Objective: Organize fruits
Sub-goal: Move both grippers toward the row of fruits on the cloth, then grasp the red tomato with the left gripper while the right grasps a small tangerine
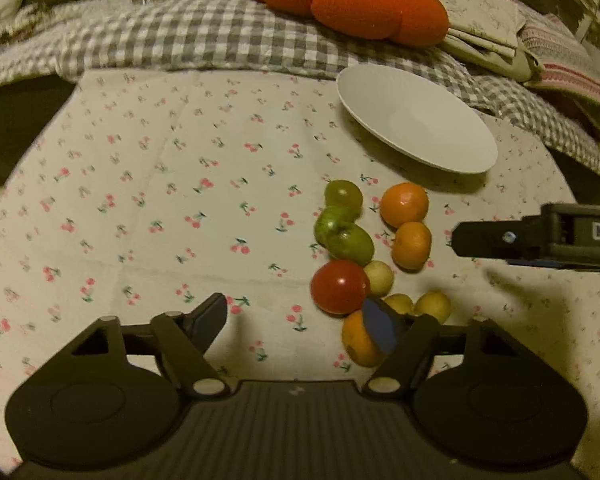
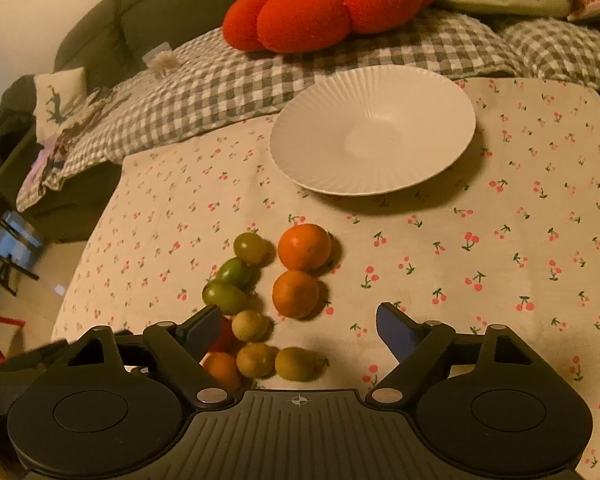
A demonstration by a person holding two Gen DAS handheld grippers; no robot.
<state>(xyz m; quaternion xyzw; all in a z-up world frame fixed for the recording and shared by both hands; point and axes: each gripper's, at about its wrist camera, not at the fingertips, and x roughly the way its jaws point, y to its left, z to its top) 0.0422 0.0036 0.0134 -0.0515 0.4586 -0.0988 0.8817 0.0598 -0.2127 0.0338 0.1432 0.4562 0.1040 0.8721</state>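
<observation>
A pile of small fruits lies on the cherry-print cloth: two oranges [image 1: 405,204] [image 2: 304,246], a third orange [image 1: 358,340], green fruits [image 1: 346,236] [image 2: 225,298], a red tomato [image 1: 339,286] and small yellow fruits [image 1: 434,305] [image 2: 252,325]. An empty white plate [image 1: 452,152] [image 2: 440,92] stands behind them. My left gripper [image 1: 300,318] is open, left of the pile, its right finger over the third orange. My right gripper [image 2: 300,330] is open just above the near fruits; it also shows in the left wrist view [image 1: 540,236].
A large orange pumpkin cushion [image 1: 348,0] [image 2: 328,4] lies on a grey checked blanket [image 1: 204,36] behind the table. Folded cloths [image 1: 500,28] are stacked at the back right. The table edge drops off at the left [image 2: 84,248].
</observation>
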